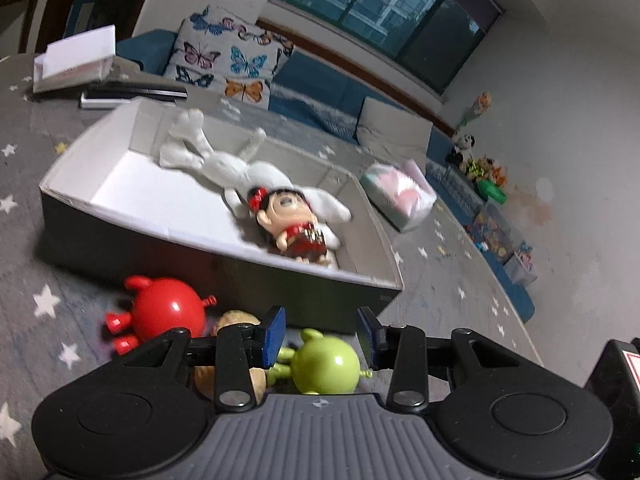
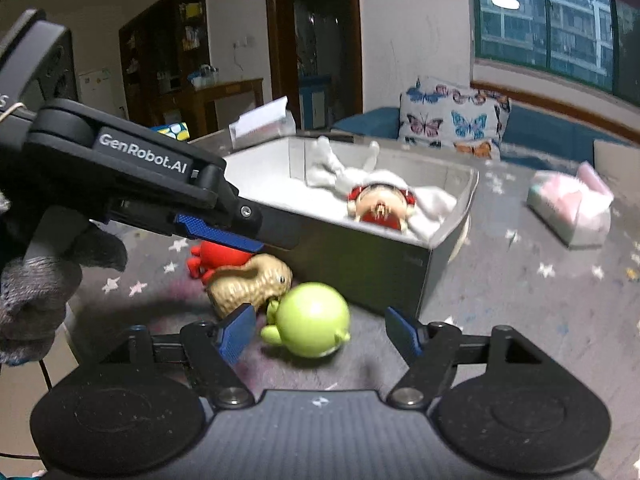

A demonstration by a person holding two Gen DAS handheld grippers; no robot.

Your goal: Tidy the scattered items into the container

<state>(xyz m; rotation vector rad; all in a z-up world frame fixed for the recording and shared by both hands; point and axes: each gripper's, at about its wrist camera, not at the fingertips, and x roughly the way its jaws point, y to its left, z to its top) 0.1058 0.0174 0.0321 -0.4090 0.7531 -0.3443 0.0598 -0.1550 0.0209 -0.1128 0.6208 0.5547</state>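
Note:
A grey box with a white inside (image 1: 120, 220) (image 2: 360, 268) stands on the star-patterned mat. A white plush (image 1: 224, 160) (image 2: 340, 172) and a red-dressed doll (image 1: 296, 220) (image 2: 380, 204) lie in it. In front of the box lie a red round toy (image 1: 168, 312) (image 2: 220, 254), a tan peanut-shaped toy (image 1: 236, 320) (image 2: 248, 284) and a green round toy (image 1: 324, 364) (image 2: 312, 320). My left gripper (image 1: 322, 334) (image 2: 248, 236) is open and hovers over the peanut and red toys, holding nothing. My right gripper (image 2: 320, 332) is open, with the green toy between its fingers, untouched.
A pink and white tissue pack (image 1: 400, 196) (image 2: 568, 208) lies on the mat right of the box. A butterfly cushion (image 1: 228, 56) (image 2: 452, 120) leans on the blue sofa behind. A gloved hand (image 2: 32, 300) holds the left gripper. Small toys (image 1: 488, 176) line the right wall.

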